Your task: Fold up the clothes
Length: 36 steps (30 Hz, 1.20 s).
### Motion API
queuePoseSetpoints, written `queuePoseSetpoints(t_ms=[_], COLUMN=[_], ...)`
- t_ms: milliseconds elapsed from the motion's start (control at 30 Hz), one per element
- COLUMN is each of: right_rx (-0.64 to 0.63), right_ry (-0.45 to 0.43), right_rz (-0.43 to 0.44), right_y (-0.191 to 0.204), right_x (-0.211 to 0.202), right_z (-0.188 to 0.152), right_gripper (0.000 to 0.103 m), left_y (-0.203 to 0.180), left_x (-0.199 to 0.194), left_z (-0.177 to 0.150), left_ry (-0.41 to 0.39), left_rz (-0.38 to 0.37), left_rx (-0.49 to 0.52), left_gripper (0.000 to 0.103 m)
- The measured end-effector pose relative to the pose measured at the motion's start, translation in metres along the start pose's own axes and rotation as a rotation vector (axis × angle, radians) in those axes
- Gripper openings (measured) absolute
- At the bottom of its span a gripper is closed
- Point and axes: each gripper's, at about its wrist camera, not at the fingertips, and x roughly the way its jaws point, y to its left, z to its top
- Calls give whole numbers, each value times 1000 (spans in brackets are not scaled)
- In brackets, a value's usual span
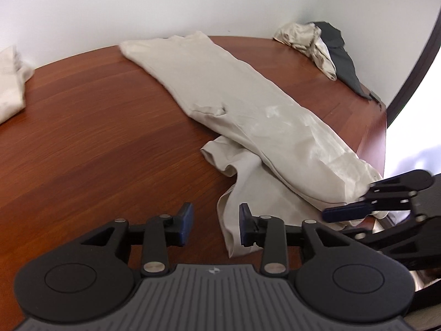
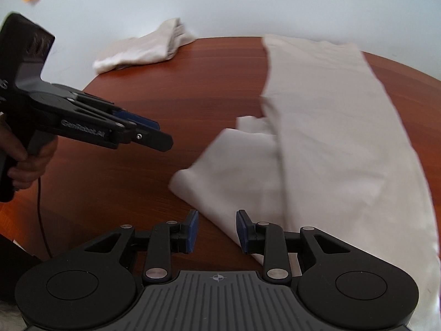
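**Beige garment lying lengthwise ahead of two empty grippers**

Left to right: a pale folded cloth rests at the far left edge of the wooden table. The left gripper hangs over bare wood, jaws partly apart and empty, the garment's loose near flap just right of its tips. The beige garment runs its long axis from the far table edge toward the near right corner. The right gripper, jaws likewise part-open and holding nothing, sits over the garment's near end, so it is judged the closer. A crumpled beige and dark heap lies well apart at the far right; nothing blocks either approach.
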Motion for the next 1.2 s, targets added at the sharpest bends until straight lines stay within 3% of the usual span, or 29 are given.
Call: queuePoseSetpoints(t_ms=[233, 533, 700, 800, 967, 1200], right_rx=[-153, -297, -326, -311, -207, -45], right_ry=[16, 25, 29, 27, -18, -114], right_rz=[41, 45, 38, 27, 80, 42], right_y=[27, 43, 42, 38, 20, -30], right_x=[27, 56, 63, 62, 43, -6], right_z=[9, 16, 15, 15, 29, 52], right_gripper=[37, 37, 21, 7, 6, 6], left_y=[6, 12, 12, 13, 13, 8], left_x=[-33, -56, -62, -63, -58, -44], left_z=[-14, -21, -25, -26, -22, -13], left_ry=[-12, -49, -47, -44, -42, -47], left_rz=[39, 101, 108, 111, 112, 83], left_rx=[-1, -73, -84, -90, -81, -61], left_gripper=[41, 41, 41, 41, 41, 41])
